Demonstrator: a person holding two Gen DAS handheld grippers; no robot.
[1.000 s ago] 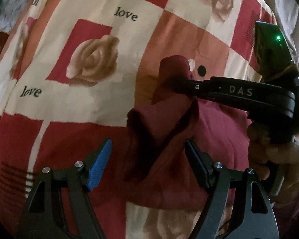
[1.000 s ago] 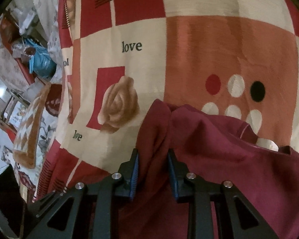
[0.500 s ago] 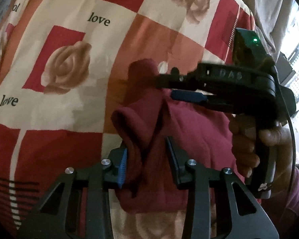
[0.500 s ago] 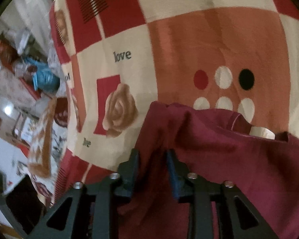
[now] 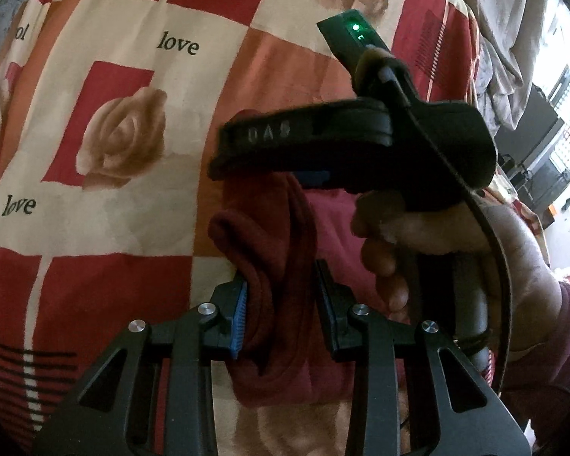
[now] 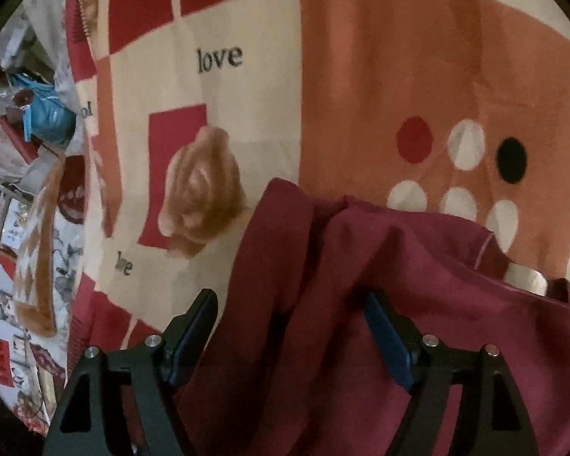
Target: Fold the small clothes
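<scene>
Right wrist: bunched maroon garment (image 6: 418, 285).

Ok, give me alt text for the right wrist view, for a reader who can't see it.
The right gripper has its jaws wide open around a raised fold of a maroon garment, neither pad clearly pressing on it. The garment lies bunched on a bedspread patterned with red, cream and orange squares, roses, dots and the word "love".

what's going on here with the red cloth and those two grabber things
A person is folding a maroon garment on a patchwork bedsheet printed with roses and "love". The left gripper is pinched on a bunched fold of it. The right gripper is open around another fold, not clamping it.
</scene>
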